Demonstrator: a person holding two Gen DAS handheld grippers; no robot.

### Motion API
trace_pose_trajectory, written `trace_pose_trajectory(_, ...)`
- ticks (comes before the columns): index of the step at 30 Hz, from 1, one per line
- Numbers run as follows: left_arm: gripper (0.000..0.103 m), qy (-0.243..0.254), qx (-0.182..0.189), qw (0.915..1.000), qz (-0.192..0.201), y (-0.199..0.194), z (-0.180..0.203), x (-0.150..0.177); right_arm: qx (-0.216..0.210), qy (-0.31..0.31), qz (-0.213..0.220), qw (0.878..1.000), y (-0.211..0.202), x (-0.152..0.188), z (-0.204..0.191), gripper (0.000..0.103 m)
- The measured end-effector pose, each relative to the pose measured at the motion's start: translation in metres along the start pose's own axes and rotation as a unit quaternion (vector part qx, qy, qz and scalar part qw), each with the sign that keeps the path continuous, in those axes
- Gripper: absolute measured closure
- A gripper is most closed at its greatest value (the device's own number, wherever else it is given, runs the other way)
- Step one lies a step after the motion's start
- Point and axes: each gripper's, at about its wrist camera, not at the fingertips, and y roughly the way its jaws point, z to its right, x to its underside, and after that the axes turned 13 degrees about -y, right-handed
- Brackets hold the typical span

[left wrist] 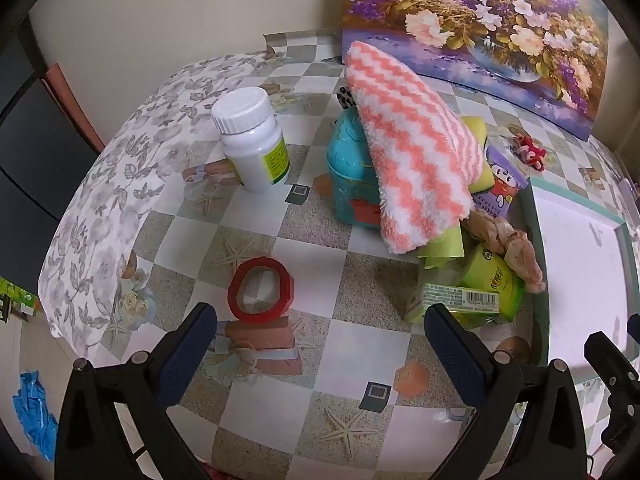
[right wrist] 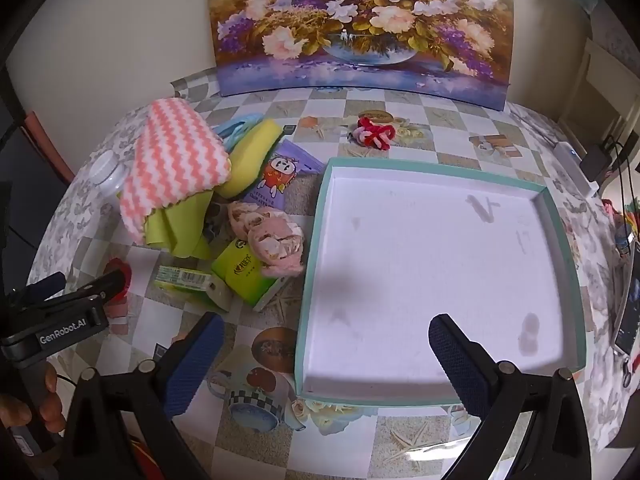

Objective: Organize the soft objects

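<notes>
Toward the far left of the checkered tabletop (right wrist: 360, 444), the soft things lie heaped together: a pink-and-white zigzag towel (left wrist: 412, 148) draped over a teal tin (left wrist: 348, 184), with a yellow sponge (right wrist: 252, 156) and a lime-green cloth (right wrist: 176, 228) tucked beneath it. Just to the right of the heap rests a purple cartoon pouch (right wrist: 276, 180), and nearer lies a crumpled pink-beige fabric bundle (right wrist: 272, 236) touching green tissue packs (right wrist: 240, 276). Farther off, well apart from the heap, a red-and-white yarn knot (right wrist: 374, 132) sits alone. Right of the pile stands a shallow teal-rimmed tray (right wrist: 312, 240) with a white floor, nothing resting inside. Left of the pile are a white pill bottle (left wrist: 252, 144) and, nearer, a red tape ring (left wrist: 260, 292). Against the far wall leans a flower painting (right wrist: 360, 24). The left tongs (left wrist: 320, 356) hang spread wide over bare tabletop near the tape ring, gripping nothing. The right tongs (right wrist: 326, 360) are likewise wide apart and unladen, over the tray's near left corner.
</notes>
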Motion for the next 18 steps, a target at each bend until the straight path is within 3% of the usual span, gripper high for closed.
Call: trace_pose_trajectory(18,0.0,-0.003,0.002,1.0,0.001,-0.0019,-0.0014,-0.0005,0.004,-0.005,-0.005,1.0,0.0032,-0.0003,-0.0019,0.0)
